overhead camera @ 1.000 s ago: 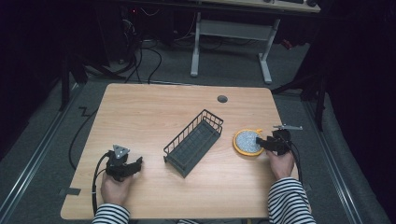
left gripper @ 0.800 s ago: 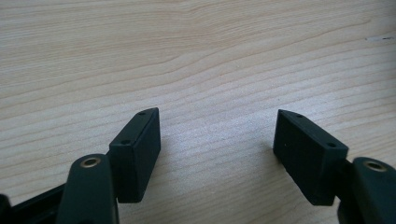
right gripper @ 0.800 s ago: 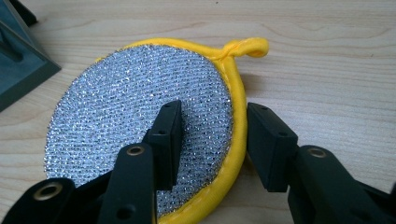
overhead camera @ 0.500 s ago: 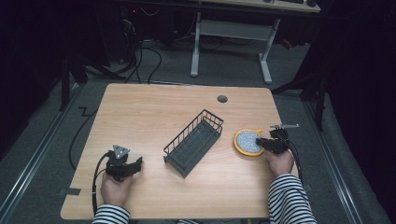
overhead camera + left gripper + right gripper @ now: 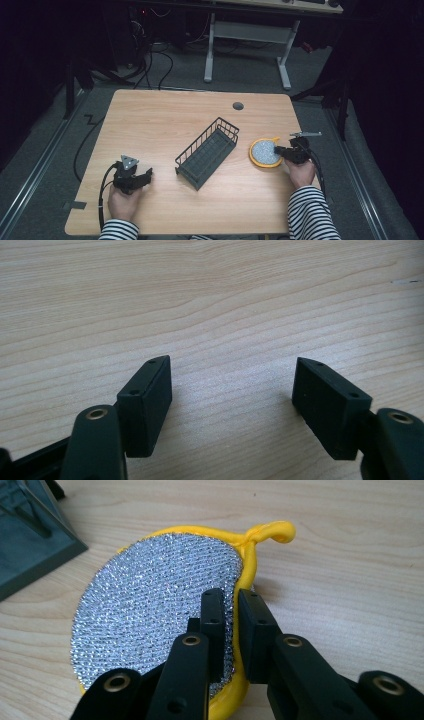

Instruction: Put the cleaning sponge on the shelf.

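High view puts both claws much where they were a second ago, while the right gripper view shows the right claw (image 5: 231, 630) pinching the yellow rim of the round silver scrubber (image 5: 160, 605) lying flat beside the basket (image 5: 207, 152), and the left claw (image 5: 232, 407) gapes empty over bare desk (image 5: 225, 305).

A dark wire basket (image 5: 207, 153) is sitting diagonally mid-table (image 5: 165, 115). The right gripper (image 5: 286, 152) is being held against the round yellow-rimmed silver pad (image 5: 264, 152), while the left gripper (image 5: 140, 179) is being rested well apart, near the front-left.
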### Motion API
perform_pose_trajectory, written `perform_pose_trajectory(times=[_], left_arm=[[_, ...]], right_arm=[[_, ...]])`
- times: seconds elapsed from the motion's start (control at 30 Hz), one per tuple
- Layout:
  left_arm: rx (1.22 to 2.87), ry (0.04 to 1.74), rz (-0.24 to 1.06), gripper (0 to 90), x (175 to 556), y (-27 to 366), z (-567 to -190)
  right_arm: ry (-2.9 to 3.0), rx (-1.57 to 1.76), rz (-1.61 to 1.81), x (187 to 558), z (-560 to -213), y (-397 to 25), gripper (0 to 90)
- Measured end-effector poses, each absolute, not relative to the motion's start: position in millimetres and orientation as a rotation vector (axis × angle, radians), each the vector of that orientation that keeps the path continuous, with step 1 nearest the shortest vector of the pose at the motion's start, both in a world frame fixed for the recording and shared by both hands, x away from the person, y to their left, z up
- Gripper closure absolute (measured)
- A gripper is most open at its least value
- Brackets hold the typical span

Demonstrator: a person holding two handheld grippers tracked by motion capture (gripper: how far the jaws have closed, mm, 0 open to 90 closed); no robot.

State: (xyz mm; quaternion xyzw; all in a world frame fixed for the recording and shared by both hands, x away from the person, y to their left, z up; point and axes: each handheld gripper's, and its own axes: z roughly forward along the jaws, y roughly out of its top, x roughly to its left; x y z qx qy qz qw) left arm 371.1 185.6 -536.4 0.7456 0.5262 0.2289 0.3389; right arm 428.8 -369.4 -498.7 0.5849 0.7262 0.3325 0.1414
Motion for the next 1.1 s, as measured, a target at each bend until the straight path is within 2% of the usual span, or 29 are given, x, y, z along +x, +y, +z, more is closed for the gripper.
perform_pose_trajectory(times=[1.1], left_arm=[[1.944,1.372,0.599,32.3,371,185,-536]], right_arm=[[2.095,1.409,1.138,409,-419,-354,82.9]])
